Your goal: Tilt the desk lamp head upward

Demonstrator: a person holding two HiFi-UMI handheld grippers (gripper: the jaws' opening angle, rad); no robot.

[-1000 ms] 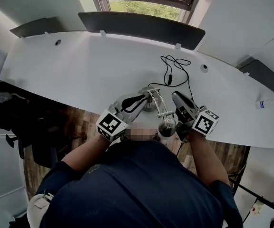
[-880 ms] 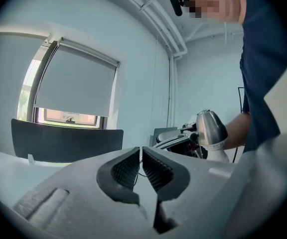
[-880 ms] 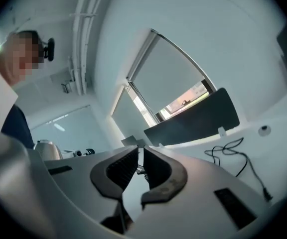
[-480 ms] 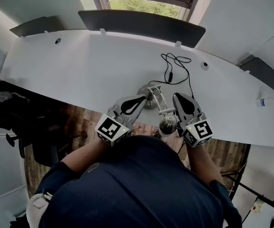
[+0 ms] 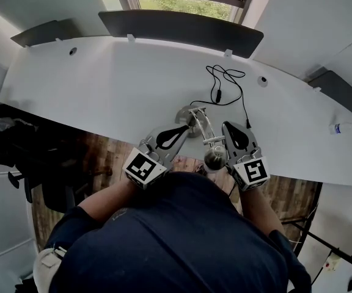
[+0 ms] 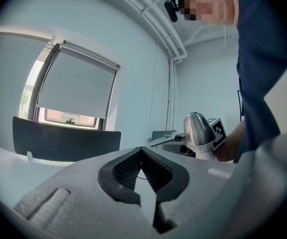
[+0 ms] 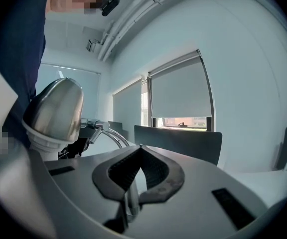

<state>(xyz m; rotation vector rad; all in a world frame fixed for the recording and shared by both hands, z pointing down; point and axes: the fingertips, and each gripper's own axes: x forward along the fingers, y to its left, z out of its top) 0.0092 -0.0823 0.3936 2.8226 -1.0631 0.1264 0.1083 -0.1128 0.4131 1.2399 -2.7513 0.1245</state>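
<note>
Lamp head (image 5: pixel 214 159) sits between our left claw (image 6: pixel 141 149) and right claw (image 7: pixel 140 147), both closed and empty, at the near edge of the counter (image 5: pixel 102 84).

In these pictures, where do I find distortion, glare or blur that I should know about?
Head view: strong fisheye, so the desk edge bends into an arc; the window is bright but not washed out. Left gripper view: dark round vignette at the corners; the lamp head looks sharp. Right gripper view: the same vignette, and soft highlights on the lamp head's metal.
</note>
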